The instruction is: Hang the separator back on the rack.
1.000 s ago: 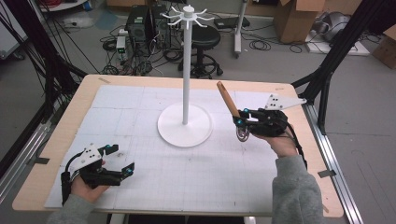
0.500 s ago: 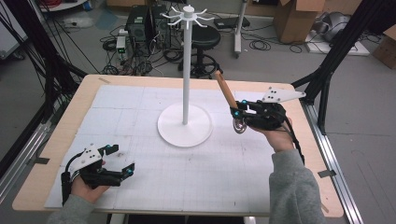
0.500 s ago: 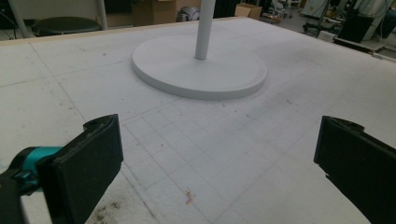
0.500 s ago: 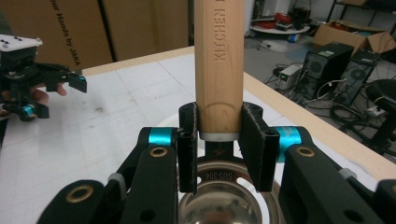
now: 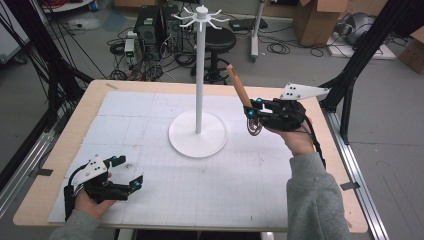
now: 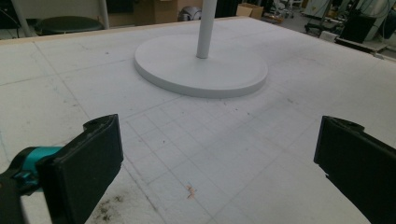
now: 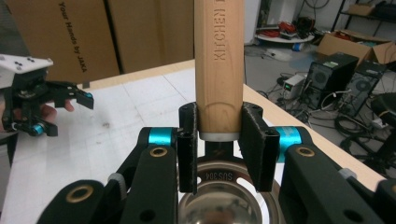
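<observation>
Right gripper view shows the right hand-held gripper (image 7: 218, 149) pinching a wooden-handled kitchen utensil (image 7: 218, 60) at the base of its handle, both pads pressed flat against the wood, with a steel bowl stamped with letters hanging just below the grip — a ladle or strainer, I cannot tell which. In the high view that utensil (image 5: 239, 90) is held in the air over the right half of the counter (image 5: 60, 150), handle tilted up and away, metal end dangling beneath the jaws, near the white rack (image 5: 200, 75) but apart from it. The rack stands on a round base at the counter's middle, its hooks fanned out at the top with nothing hung on them. The left hand-held gripper (image 5: 127, 172) rests low at the near left corner, jaws spread wide and holding nothing.

Judging from this, the pick-up is done; the lift toward the hooks and the hanging itself are left — roughly the midpoint.
</observation>
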